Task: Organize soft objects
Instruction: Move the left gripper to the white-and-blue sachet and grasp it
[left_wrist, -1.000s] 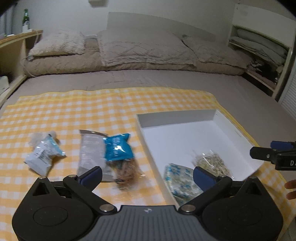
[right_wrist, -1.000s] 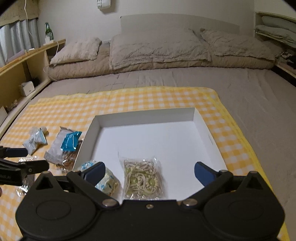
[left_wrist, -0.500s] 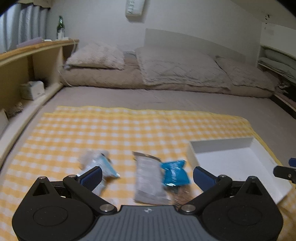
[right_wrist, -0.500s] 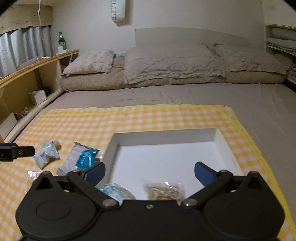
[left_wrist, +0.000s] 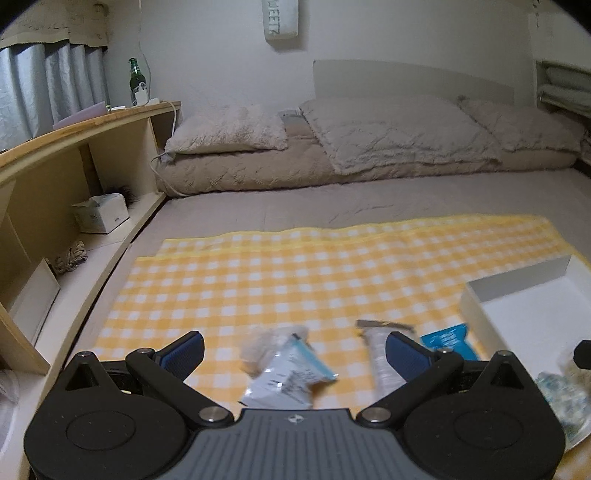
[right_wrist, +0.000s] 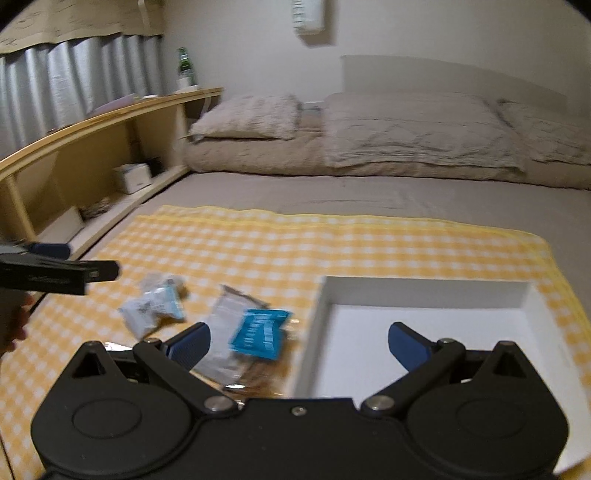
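Left wrist view: left gripper (left_wrist: 293, 350) wide apart, empty; centre over crumpled white-teal packet (left_wrist: 286, 376), pinch mid-body. Right gripper (right_wrist: 298, 341) also apart, empty.

Both wrist views sit low over the bed, facing the pillows; both share the cloth (left_wrist: 295, 273), packets and box (right_wrist: 424, 321).

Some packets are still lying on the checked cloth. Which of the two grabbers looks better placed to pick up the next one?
Probably the left gripper. Its open fingers frame the white packet with the teal edge, which lies right ahead of it. The right gripper, also open, sits nearer the white box and the blue packet.
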